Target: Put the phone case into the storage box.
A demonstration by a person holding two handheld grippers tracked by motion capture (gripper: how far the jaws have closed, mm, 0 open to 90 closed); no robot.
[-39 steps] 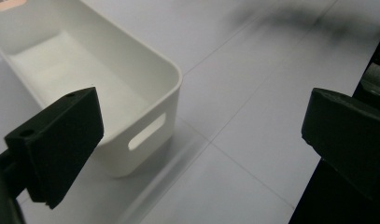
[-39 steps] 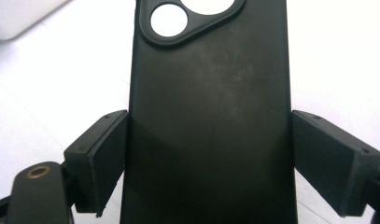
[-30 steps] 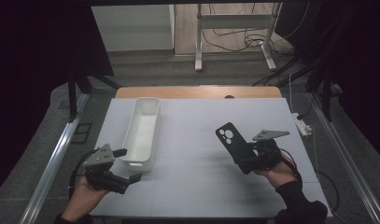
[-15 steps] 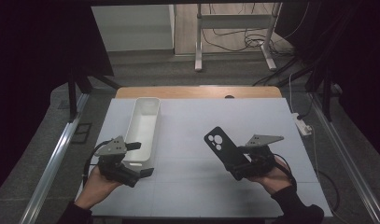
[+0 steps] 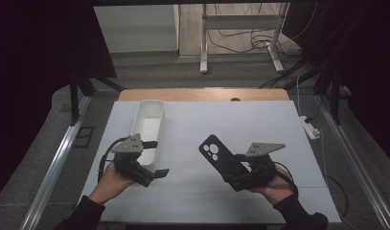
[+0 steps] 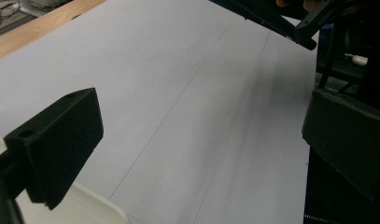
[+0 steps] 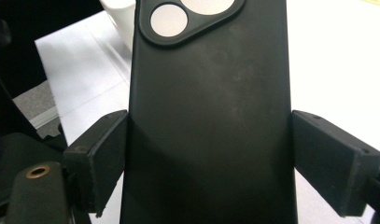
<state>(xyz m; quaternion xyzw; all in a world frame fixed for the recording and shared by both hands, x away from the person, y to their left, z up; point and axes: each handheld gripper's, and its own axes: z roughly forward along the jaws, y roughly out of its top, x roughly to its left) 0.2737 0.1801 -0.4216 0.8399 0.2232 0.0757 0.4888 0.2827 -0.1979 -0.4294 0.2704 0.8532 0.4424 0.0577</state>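
Clamping the phone case (image 5: 220, 159) between its jaws, your right claw (image 5: 241, 176) hovers over the bench (image 5: 259, 120) while your left claw (image 5: 154, 158), jaws apart, sits beside the tray (image 5: 147, 122).

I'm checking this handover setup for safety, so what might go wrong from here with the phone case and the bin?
1. The right claw grips the black phone case only at its lower end, by the edges; most of it sticks out, so it may pivot or slip.
2. The left claw, open, sits right beside the white bin; a small sweep could knock it.
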